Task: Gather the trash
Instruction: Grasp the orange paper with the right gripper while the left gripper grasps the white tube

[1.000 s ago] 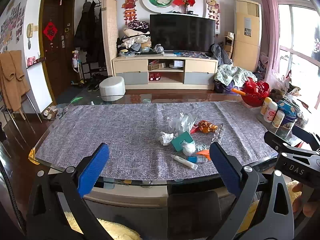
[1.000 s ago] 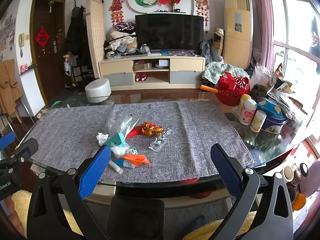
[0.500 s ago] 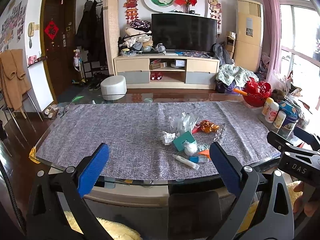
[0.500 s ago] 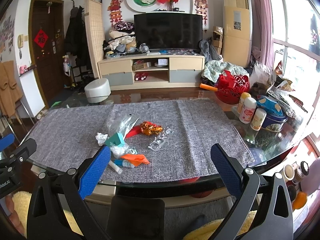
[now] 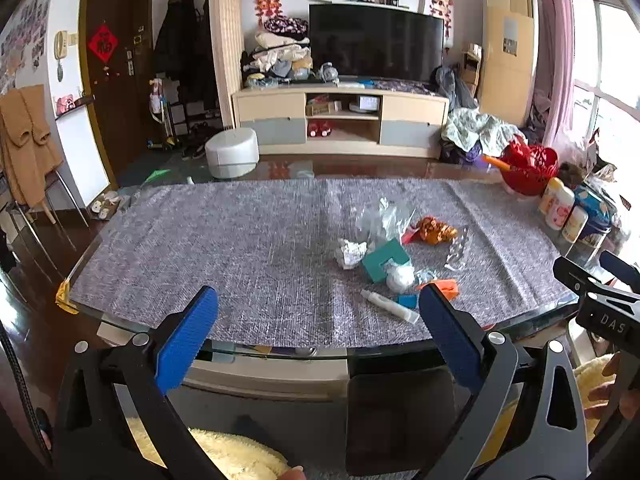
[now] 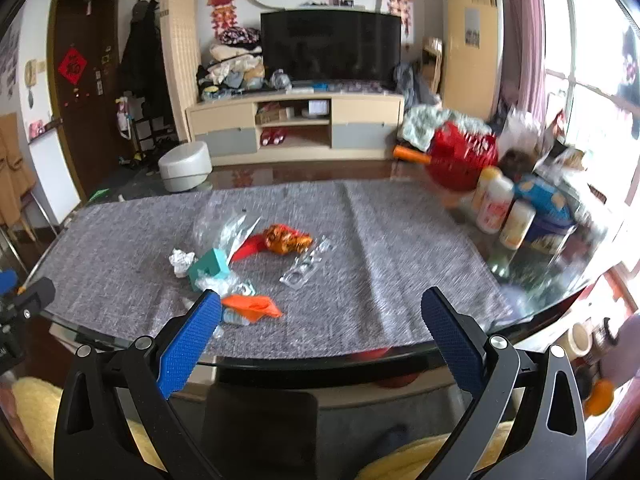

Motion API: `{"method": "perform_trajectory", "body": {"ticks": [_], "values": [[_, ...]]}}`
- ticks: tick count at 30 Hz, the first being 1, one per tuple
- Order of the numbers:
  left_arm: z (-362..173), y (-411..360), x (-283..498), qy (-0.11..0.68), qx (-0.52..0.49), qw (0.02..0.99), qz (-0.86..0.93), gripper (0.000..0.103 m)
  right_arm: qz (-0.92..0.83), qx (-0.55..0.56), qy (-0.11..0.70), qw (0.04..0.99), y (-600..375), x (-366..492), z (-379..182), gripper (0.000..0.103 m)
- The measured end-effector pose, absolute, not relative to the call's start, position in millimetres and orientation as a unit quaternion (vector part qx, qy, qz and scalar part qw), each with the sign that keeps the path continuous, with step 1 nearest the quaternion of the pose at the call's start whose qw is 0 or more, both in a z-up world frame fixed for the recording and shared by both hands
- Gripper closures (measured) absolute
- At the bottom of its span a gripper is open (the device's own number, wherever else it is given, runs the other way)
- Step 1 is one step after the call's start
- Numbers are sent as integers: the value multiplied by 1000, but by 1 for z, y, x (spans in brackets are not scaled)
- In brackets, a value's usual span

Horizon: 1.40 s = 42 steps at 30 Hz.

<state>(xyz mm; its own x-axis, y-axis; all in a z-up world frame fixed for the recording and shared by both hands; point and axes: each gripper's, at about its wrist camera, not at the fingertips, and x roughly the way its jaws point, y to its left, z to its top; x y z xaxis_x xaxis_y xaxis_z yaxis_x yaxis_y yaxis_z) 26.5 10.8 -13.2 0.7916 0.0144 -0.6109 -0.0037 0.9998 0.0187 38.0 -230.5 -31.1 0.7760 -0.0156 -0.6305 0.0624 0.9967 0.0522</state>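
Observation:
A heap of trash lies on the grey table runner (image 5: 240, 248): a crumpled white paper (image 5: 350, 252), a teal box (image 5: 385, 259), a clear plastic bag (image 5: 378, 220), an orange-red wrapper (image 5: 436, 232), a clear blister tray (image 5: 458, 250), a white tube (image 5: 388, 306) and an orange scrap (image 6: 252, 307). My left gripper (image 5: 316, 320) hangs open at the table's near edge, left of the heap. My right gripper (image 6: 320, 324) is open too, with the heap just beyond its left fingertip (image 6: 204, 320). Neither holds anything.
At the table's right end stand several white bottles (image 6: 494, 204), a blue tin (image 6: 548, 216) and a red basket (image 6: 460, 160). A TV cabinet (image 5: 340, 120) and a white stool (image 5: 232, 152) sit beyond the glass table. A dark chair back (image 5: 400, 412) is below me.
Both grippers have moved forward and a little up toward the table. The right wrist view swings left and is blurred by motion. The trash has not moved.

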Motion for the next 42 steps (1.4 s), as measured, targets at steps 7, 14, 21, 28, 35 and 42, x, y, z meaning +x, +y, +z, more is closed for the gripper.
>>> {"method": "perform_trajectory", "body": {"ticks": [7, 14, 21, 28, 35, 42], "values": [[-42, 10, 53, 364, 17, 931, 7, 8, 15, 44, 390, 920, -229, 63, -64, 3], [-73, 11, 85, 400, 24, 916, -1, 8, 36, 54, 417, 907, -224, 96, -92, 3], [-96, 19, 109, 431, 23, 902, 0, 8, 95, 48, 465, 879, -196, 130, -127, 33], [-109, 21, 128, 450, 11, 893, -11, 10, 115, 34, 479, 870, -181, 153, -140, 37], [-123, 10, 140, 466, 0, 884, -40, 13, 114, 50, 482, 867, -195, 164, -146, 59], [-140, -29, 153, 491, -1, 865, -98, 16, 112, 44, 488, 865, -203, 177, -154, 80]]}}
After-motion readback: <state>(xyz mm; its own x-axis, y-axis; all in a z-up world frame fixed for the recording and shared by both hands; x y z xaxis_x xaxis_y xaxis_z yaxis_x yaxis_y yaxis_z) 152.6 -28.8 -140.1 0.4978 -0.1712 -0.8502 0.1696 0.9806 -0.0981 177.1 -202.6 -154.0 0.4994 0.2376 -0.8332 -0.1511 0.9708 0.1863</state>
